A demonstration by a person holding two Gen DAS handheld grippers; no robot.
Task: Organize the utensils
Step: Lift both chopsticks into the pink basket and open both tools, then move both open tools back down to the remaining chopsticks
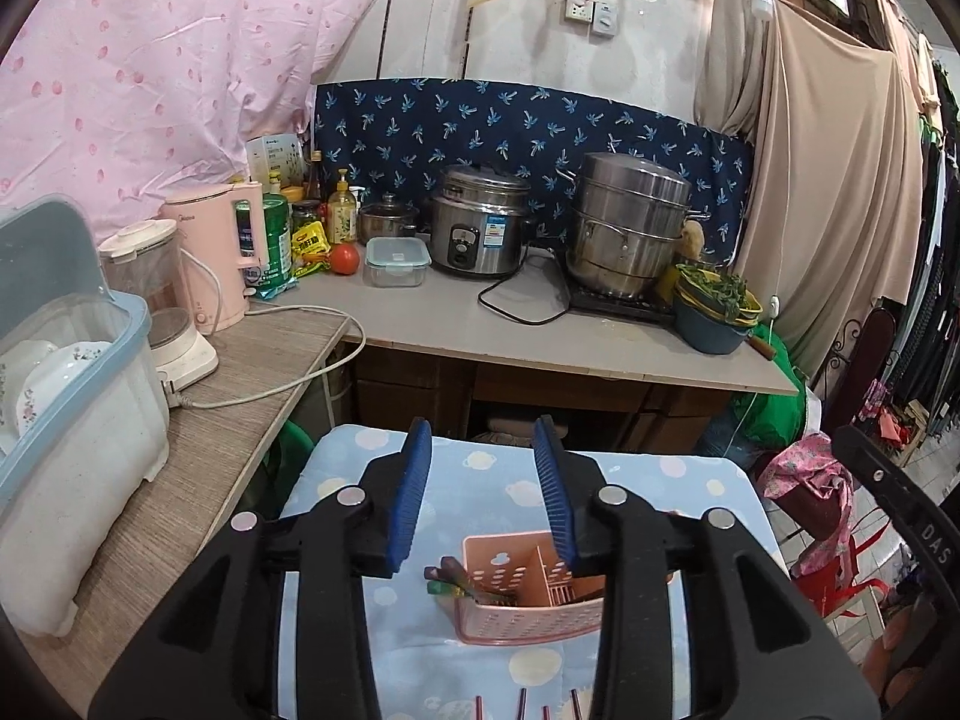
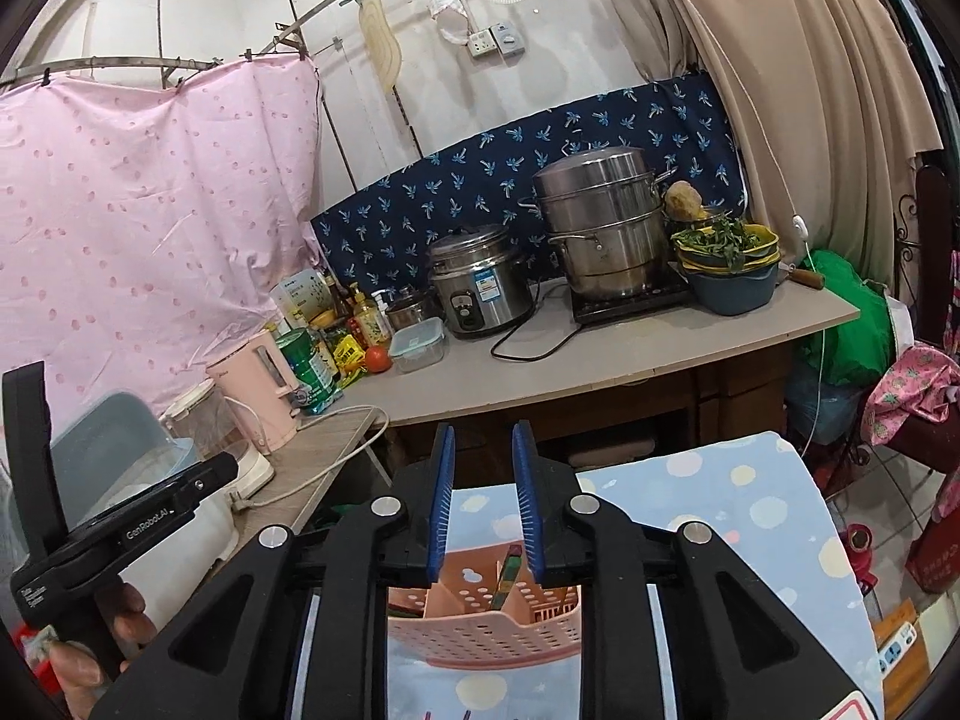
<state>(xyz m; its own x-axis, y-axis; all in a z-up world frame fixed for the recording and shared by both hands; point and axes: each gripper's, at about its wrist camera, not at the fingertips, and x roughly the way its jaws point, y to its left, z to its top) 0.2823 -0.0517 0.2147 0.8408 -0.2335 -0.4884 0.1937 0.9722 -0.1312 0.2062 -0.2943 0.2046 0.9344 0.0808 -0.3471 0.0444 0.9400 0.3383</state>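
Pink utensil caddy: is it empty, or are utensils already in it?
Not empty. The pink utensil caddy holds a few dark-handled utensils, their ends sticking out of one compartment.

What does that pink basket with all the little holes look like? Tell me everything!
The pink plastic utensil basket is boxy, with rounded corners and walls full of small holes. Inner walls split it into compartments. It stands upright on the blue cloth with pale dots. A few dark and green utensil handles poke out of one compartment. Neither gripper touches it.
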